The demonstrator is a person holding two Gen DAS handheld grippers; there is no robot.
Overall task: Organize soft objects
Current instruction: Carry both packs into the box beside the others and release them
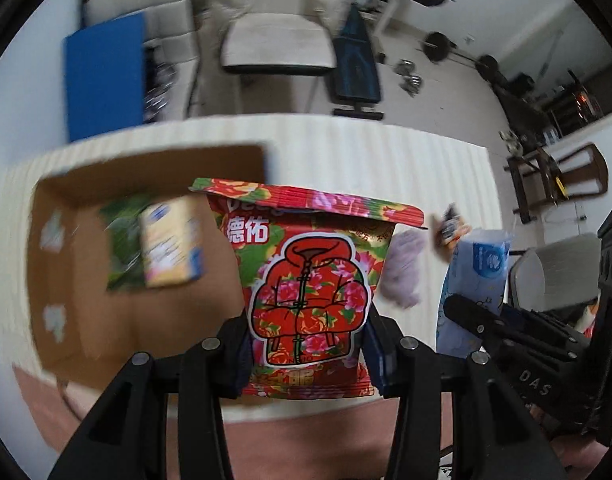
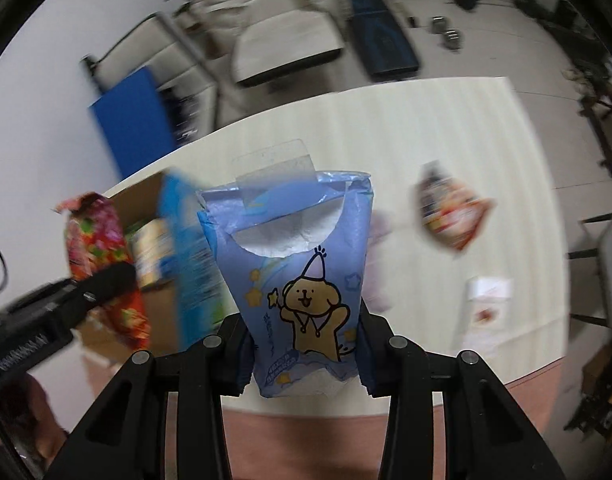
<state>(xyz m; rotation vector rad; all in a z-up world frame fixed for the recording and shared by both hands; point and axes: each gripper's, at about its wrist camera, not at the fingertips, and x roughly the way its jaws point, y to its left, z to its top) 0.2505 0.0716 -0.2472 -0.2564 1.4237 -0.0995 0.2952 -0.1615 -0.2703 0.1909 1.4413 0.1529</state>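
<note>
Packs fill both grips. Left hand-held gripper is clamped on a red floral tissue pack, held upright between its fingers above the near edge of the cream worktop. At ten o'clock from that pack an open cardboard box sits on the worktop, with a green packet and a yellow pack lying inside it, both blurred. At three o'clock, the right tool's blue pack shows at the frame edge, near a pale lilac soft item lying on the worktop.

Right hand-held gripper is closed on a blue tissue pack printed with a cartoon bear, its top flap peeled open with clear tape sticking up and white tissue showing. At two o'clock from it a small orange snack packet lies on the worktop; at four o'clock lies a pale flat packet, too blurred to read.
</note>
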